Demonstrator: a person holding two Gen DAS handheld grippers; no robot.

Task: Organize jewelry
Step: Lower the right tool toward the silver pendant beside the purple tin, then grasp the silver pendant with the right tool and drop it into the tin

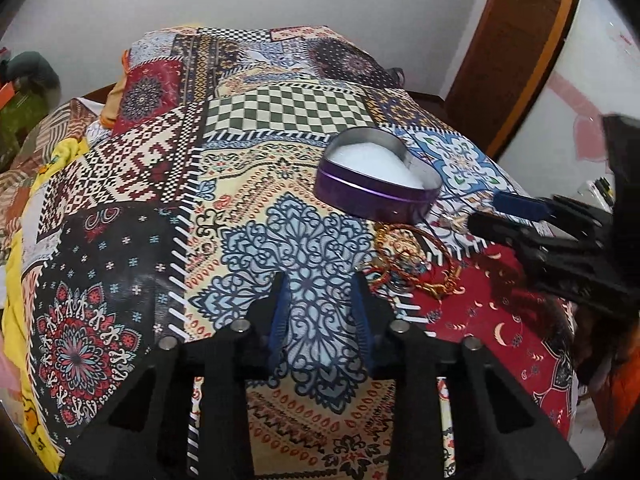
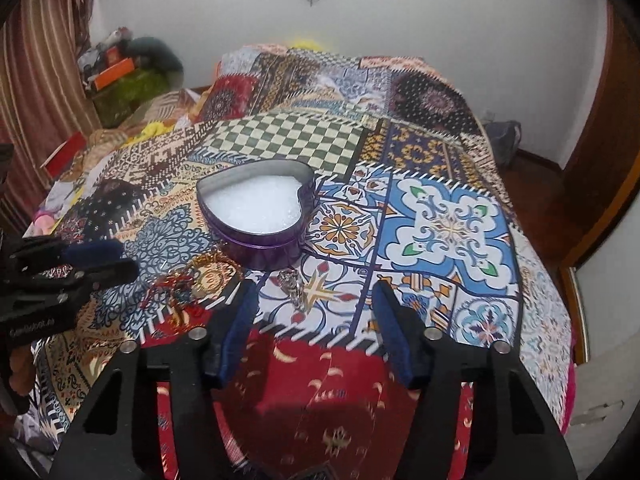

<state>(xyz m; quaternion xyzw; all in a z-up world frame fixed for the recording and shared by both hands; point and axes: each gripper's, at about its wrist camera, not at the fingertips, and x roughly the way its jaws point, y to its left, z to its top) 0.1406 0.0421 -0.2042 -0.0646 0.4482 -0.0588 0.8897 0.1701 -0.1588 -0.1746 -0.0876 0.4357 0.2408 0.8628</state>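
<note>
In the right wrist view, the left gripper [image 2: 120, 260] reaches in from the left edge of the frame, its jaws narrow with only a slim gap and nothing between them. Just right of its tips lies the tangle of gold and red bangles [image 2: 200, 280], spread flat on the patchwork bedspread [image 2: 440, 220], probably set there so each piece can be picked off singly. Further right, at centre frame, the purple heart-shaped tin [image 2: 256, 216] stands open, its white lining bare and no jewelry in it yet as far as I can see; it sits just beyond the bangles, so a lift into it would be short. Below the tin, a small silver piece [image 2: 292, 284], too small to identify, lies apart from the tangle. The right gripper [image 2: 312, 328] hovers at lower centre, jaws wide and empty, aimed toward that silver piece.

In the left wrist view, the left gripper [image 1: 320, 316] shows open-looking fingers over blue lacework print, the bangles [image 1: 412, 256] to its right, the tin [image 1: 376, 184] above them, and the right gripper [image 1: 500, 216] at the right edge.

The bedspread is bare to the right of the tin, giving room there; the bed falls away at the right edge.
</note>
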